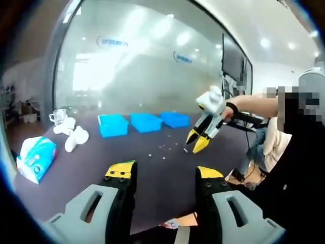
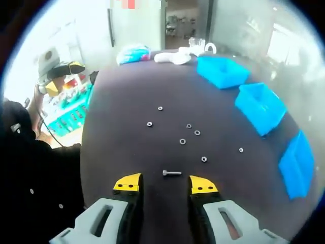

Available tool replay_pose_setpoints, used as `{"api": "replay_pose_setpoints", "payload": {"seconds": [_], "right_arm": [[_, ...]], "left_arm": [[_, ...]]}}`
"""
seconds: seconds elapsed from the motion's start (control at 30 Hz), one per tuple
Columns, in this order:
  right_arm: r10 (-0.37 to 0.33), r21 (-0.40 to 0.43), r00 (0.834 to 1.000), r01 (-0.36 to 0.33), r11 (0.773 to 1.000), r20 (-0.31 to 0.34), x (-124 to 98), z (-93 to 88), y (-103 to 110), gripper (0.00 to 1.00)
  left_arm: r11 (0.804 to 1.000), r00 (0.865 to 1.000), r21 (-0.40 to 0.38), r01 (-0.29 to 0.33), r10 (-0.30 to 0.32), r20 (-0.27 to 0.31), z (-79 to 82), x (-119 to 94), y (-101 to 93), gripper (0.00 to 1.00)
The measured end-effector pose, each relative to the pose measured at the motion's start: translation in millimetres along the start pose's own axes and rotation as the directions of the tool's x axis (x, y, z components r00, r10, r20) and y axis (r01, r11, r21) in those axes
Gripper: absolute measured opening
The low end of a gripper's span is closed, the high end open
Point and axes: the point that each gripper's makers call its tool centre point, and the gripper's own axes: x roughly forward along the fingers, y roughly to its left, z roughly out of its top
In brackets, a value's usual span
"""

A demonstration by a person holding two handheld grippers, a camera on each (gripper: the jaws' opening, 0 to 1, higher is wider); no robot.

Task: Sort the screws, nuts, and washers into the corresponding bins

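A dark table [image 2: 122, 152] holds scattered small hardware. A silver screw [image 2: 171, 173] lies just ahead of my right gripper [image 2: 165, 184], which is open with the screw in front of the gap. Several nuts and washers [image 2: 189, 125] are spread farther out. Three blue bins [image 2: 261, 107] stand in a row along the right side. In the left gripper view, my left gripper [image 1: 165, 173] hangs open over the table's near edge, holding nothing. Beyond it, the right gripper [image 1: 198, 141] hovers over the small parts [image 1: 162, 149], with the bins [image 1: 146, 122] behind them.
A tissue pack [image 1: 35, 157], white cups [image 1: 73, 134] and a glass mug [image 1: 58, 116] sit at the table's left end. A person [image 1: 289, 152] stands at the right edge. A glass wall lies behind the bins. The left gripper [image 2: 62, 76] is off the table's left side.
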Motion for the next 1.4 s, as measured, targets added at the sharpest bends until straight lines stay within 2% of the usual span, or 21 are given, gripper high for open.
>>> {"api": "replay_pose_setpoints", "payload": {"seconds": [0.43, 0.7, 0.8, 0.9, 1.1, 1.27, 1.4], "right_arm": [[0.019, 0.03, 1.0, -0.019, 0.999, 0.016, 10, 1.8, -7, 0.25], [0.013, 0.023, 1.0, -0.014, 1.0, 0.019, 14, -2.4, -8, 0.19], [0.011, 0.026, 1.0, -0.012, 1.0, 0.024, 14, -2.2, -9, 0.13], [0.006, 0.005, 0.999, -0.006, 1.0, 0.031, 14, -2.6, -6, 0.12], [0.015, 0.013, 0.999, -0.016, 1.0, 0.042, 11, -4.0, -3, 0.12], [0.023, 0.051, 0.995, -0.028, 0.998, 0.098, 1, -3.3, 3, 0.12], [0.003, 0.119, 0.977, -0.029, 0.992, 0.212, -17, 6.7, 6, 0.12]], "left_arm": [[1.0, 1.0, -0.012, -0.004, 0.004, -0.006, -4.2, -1, 0.3, 0.41], [1.0, 1.0, -0.019, -0.008, 0.007, -0.015, -8.2, -1, 3.0, 0.41], [1.0, 1.0, -0.021, -0.008, 0.008, -0.014, -8.1, -1, 2.9, 0.41], [1.0, 1.0, -0.02, -0.006, 0.006, -0.017, -9.1, 0, 1.8, 0.41], [1.0, 1.0, -0.02, -0.004, 0.003, -0.016, -8.6, 1, 0.9, 0.41], [1.0, 1.0, -0.017, 0.001, -0.001, -0.013, -6.8, 2, -0.3, 0.41], [1.0, 1.0, -0.017, -0.008, 0.008, -0.014, -6.9, 2, 2.6, 0.41]]}}
